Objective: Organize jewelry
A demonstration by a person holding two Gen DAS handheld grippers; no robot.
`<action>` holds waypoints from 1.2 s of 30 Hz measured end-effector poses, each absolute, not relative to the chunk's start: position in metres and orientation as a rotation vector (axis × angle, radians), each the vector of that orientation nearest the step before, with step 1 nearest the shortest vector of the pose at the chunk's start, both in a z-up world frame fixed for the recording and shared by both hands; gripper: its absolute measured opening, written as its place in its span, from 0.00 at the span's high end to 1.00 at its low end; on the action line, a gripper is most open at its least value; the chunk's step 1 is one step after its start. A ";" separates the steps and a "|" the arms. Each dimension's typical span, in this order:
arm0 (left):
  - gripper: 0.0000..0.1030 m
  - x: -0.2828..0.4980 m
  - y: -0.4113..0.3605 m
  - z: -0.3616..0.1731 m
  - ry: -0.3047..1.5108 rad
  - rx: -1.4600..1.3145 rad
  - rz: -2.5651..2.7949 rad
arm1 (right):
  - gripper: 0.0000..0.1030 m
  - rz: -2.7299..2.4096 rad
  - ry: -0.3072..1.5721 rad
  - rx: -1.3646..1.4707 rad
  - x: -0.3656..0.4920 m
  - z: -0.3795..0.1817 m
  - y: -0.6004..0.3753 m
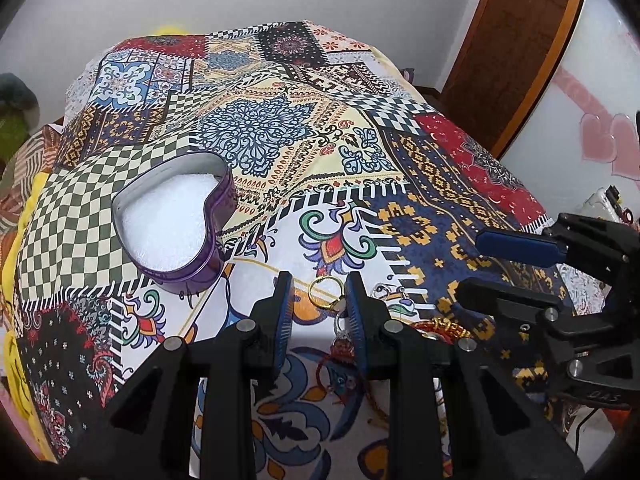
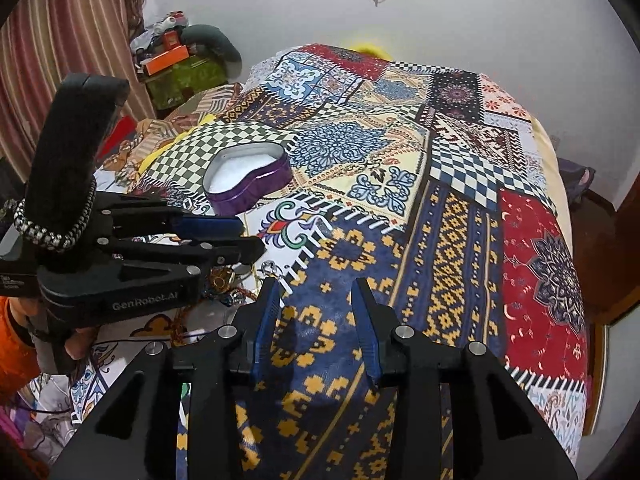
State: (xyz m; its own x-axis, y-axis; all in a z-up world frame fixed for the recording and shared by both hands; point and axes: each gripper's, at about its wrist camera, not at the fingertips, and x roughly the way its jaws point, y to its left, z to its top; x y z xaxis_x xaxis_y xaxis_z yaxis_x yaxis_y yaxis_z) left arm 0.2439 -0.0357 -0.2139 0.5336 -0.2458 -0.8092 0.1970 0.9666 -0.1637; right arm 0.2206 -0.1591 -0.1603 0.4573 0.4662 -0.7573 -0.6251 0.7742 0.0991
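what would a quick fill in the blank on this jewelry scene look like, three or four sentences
1. The open purple tin on the bedspread is shaped like a ____.
2. The padding inside the tin is ____ in colour.
3. The gold ring lies between the fingers of the ____ gripper.
4. The right gripper hovers over the cloth with its jaws ____.

Missing words: heart; white; left; open

- Heart-shaped tin (image 1: 172,224) on bedspread (image 1: 280,128), far left.
- Ring (image 1: 326,288) near, right of tin, between left gripper (image 1: 320,292) fingers.
- Right gripper (image 1: 500,264) further right.
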 end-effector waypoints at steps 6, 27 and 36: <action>0.83 0.243 -0.035 -0.215 0.960 -0.036 -0.272 | 0.67 0.722 0.891 -0.207 0.229 -0.165 -0.149; 0.83 0.214 0.002 -0.195 0.883 -0.113 -0.230 | 0.83 0.808 0.922 -0.425 0.231 -0.178 -0.105; 0.83 0.208 0.006 -0.197 0.882 -0.118 -0.223 | 0.91 0.794 0.924 -0.389 0.234 -0.175 -0.106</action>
State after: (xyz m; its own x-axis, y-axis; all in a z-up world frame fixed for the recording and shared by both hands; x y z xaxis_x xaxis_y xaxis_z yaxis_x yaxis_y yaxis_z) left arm 0.2076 0.0057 -0.1968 0.6148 -0.2413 -0.7509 0.1444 0.9704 -0.1935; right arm 0.2344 -0.1062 -0.1753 0.3541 0.4381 -0.8262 -0.7508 0.6599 0.0281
